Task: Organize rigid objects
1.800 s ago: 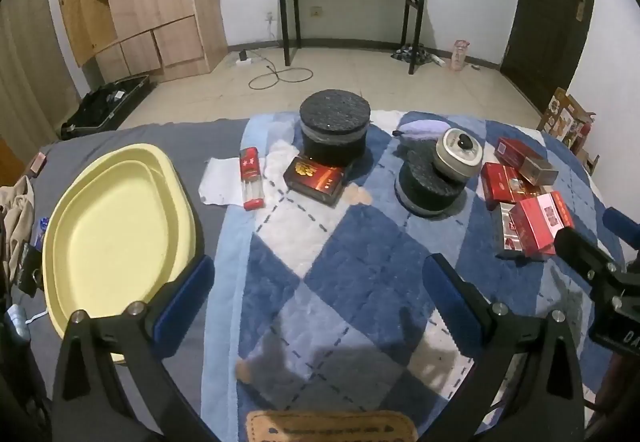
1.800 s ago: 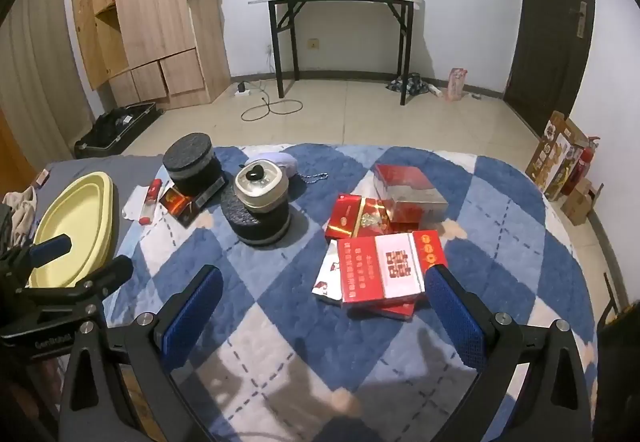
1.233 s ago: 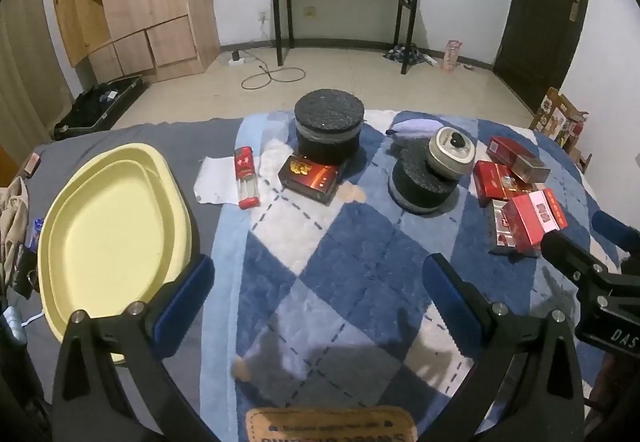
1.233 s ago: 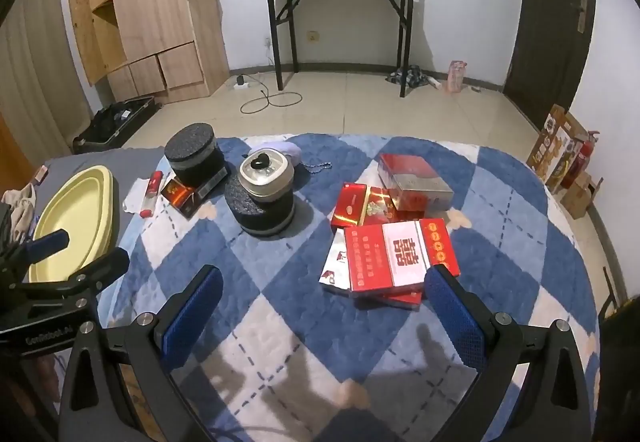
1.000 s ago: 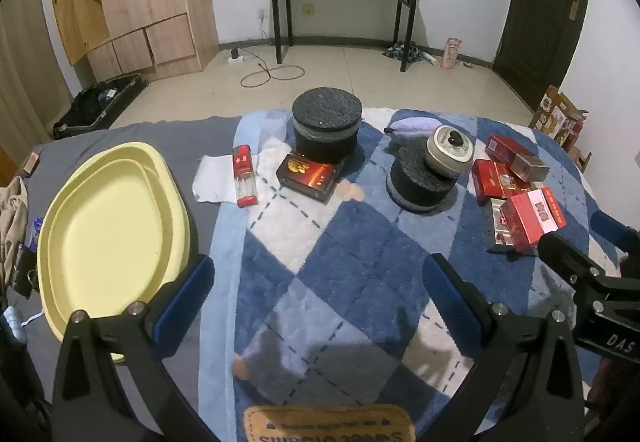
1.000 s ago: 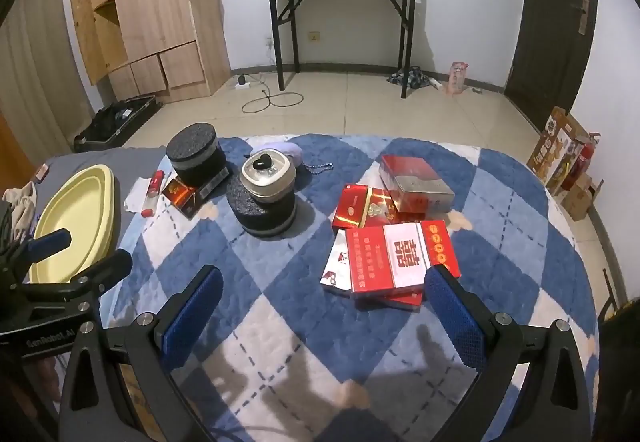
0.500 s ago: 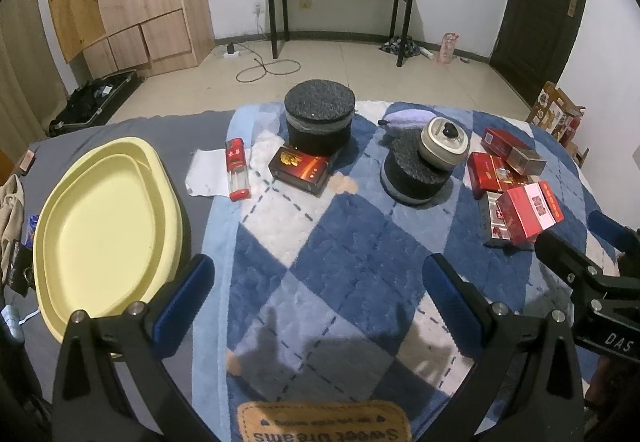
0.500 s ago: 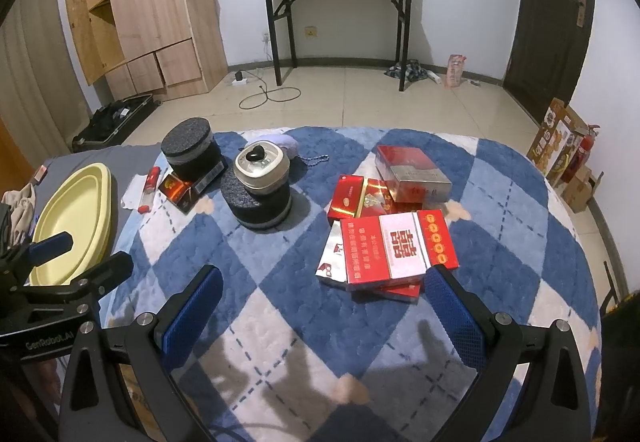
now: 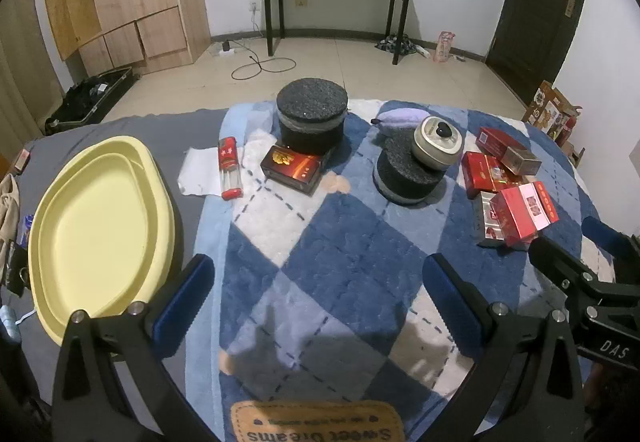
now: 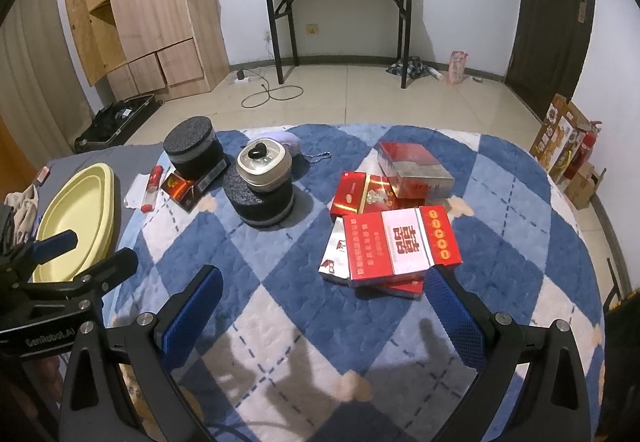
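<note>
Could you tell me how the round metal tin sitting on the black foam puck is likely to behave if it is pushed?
The tin sits tilted and off-centre on the black foam puck, so it would probably slide off. Being round, it may then roll. Its smooth metal looks slippery.

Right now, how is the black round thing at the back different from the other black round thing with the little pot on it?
The back foam block has a bare top; the nearer foam block carries a cream lidded pot. The back one looks taller, the nearer one squatter. A dark red box leans against the back one; nothing leans on the nearer one. Both are round, black, grey-banded, and stand on the blue checked blanket.
</note>
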A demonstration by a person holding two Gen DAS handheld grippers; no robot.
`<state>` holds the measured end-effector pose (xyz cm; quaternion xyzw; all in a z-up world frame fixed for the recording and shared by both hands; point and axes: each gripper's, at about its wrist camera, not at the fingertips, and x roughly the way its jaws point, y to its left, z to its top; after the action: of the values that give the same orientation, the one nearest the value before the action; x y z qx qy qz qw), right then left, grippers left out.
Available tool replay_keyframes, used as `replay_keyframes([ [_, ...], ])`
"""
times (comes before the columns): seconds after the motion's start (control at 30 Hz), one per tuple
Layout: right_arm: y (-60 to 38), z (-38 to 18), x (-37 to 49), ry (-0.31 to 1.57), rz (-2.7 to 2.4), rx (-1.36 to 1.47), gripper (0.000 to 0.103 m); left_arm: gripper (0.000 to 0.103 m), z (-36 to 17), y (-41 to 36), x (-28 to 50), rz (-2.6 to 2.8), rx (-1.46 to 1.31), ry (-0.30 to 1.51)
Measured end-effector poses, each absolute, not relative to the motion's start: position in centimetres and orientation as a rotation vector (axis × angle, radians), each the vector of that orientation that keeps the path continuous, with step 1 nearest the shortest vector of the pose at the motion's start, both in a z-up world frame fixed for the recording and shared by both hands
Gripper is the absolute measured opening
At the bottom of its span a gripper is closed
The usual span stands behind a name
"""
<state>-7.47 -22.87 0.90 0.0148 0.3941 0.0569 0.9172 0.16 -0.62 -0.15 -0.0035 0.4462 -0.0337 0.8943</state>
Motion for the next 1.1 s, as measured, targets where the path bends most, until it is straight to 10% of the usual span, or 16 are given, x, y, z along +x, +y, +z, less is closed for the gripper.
replay_keyframes([
  [1.1, -24.8, -0.7, -5.9, 0.866, 0.094, 0.108, 0.103, 0.103, -0.3, 0.8, 0.8, -0.059, 0.012, 0.924],
])
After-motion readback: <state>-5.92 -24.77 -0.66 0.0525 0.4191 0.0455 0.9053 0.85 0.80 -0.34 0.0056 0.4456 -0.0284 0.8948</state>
